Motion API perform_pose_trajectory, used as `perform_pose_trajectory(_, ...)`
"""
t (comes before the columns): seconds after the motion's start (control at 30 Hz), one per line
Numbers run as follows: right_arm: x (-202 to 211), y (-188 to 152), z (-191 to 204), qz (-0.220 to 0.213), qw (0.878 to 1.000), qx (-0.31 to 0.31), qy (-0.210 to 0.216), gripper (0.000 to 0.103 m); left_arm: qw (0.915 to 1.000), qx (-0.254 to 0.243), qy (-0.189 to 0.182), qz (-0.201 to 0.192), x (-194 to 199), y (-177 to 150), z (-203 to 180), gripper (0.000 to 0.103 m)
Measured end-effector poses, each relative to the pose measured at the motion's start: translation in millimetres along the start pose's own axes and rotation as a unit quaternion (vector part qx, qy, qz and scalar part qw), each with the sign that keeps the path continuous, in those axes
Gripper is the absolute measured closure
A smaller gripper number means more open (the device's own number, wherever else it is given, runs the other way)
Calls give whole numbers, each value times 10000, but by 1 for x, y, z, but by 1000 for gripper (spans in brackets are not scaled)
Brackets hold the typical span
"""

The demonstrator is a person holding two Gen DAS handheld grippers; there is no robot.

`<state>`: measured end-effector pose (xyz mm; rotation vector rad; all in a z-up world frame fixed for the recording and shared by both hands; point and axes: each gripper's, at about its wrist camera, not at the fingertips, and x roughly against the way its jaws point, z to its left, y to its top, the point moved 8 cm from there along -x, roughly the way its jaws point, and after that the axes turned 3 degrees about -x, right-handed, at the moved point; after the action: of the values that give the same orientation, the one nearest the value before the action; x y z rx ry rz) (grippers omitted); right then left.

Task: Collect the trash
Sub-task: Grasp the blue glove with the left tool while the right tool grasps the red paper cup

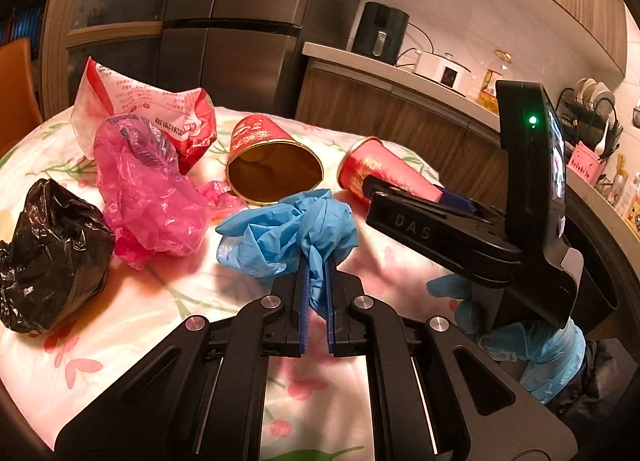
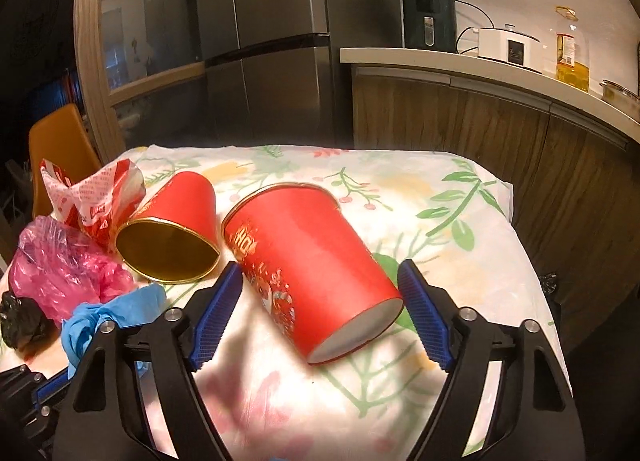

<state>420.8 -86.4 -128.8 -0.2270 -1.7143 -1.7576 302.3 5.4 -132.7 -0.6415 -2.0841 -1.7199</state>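
Lying across a worktop (image 2: 460,197) draped in a soft white cloth printed with green sprigs and pink blossoms, the trash sat in a loose cluster. The left tongs (image 1: 316,281) were pinched nearly shut on a crumpled blue glove (image 1: 288,233), thin and rubbery, its folds bunched between the ribbed blue pads. The right tongs (image 2: 320,293) stood wide open around a red paper cup (image 2: 308,269) that lay on its side, its flat white base toward the camera; the ridged pads flanked it on both sides, and whether either pad touched the cup could not be told. A second red cup (image 2: 172,237), tapered and gold-lined, rested on its side just to the left, its gold-rimmed mouth gaping. Behind it sat a crinkled red and white wrapper (image 1: 148,109) covered in small print, and against that a glossy, wrinkled pink plastic bag (image 1: 152,197). A wadded black plastic bag (image 1: 48,253), shiny and creased, lay at the worktop's left edge. A hand in a blue glove (image 1: 532,345) gripped the right tool's black handle.
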Motion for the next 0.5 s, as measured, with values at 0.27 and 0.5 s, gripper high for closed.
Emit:
perform_pose_trajectory(0.27,-3,-3,-1,88,10000,-23,14,40,10000,20,-14,45,-3,1,2,97)
perform_pose_trajectory(0.5,-2,-4,0,103,9999,-2,-21,43,10000,18,-32,60,-4,0,2,97)
